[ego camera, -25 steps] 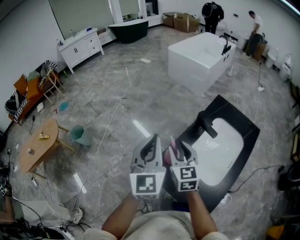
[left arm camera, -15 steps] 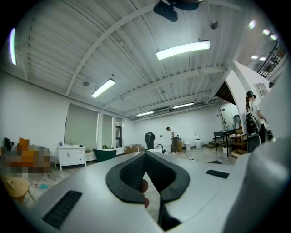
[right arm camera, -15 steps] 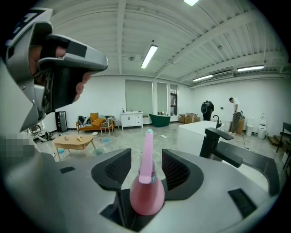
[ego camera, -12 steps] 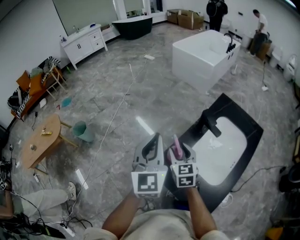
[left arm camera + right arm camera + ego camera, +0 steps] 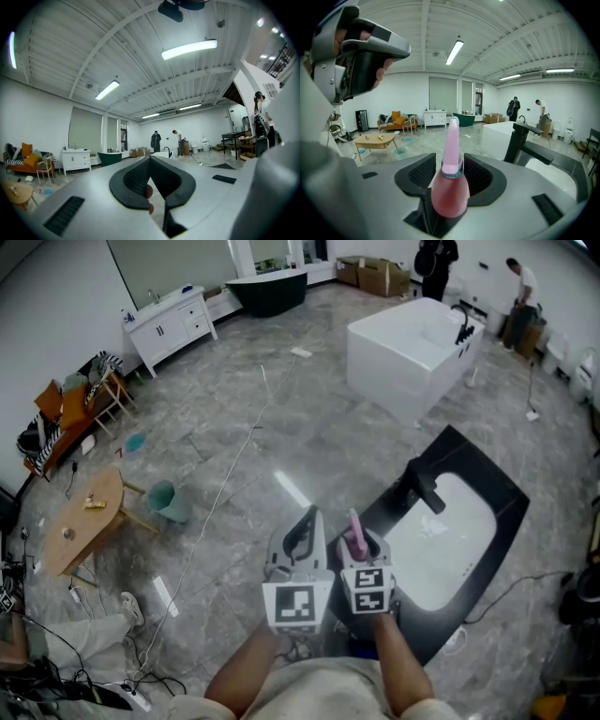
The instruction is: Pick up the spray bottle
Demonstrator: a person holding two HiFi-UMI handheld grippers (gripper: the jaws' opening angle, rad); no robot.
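Shows, in the head view, the pink spray bottle (image 5: pixel 354 529) upright between the spread fingers of the right gripper (image 5: pixel 361 542), by the left edge of the black bench (image 5: pixel 459 451) with its white basin (image 5: pixel 450 549) and black faucet (image 5: pixel 422 491); alongside, the left gripper (image 5: pixel 306 517), and to the left wide grey floor (image 5: pixel 281 427), with a white tub (image 5: pixel 412 343) well beyond. Shows, in the left gripper view, fingers (image 5: pixel 133 180) closed tip to tip on nothing, with open floor ahead. Shows, in the right gripper view, the bottle neck centred between the fingers (image 5: pixel 423 174) with a gap on each side, the faucet near on the right, and a wooden table (image 5: pixel 377 139) far left.
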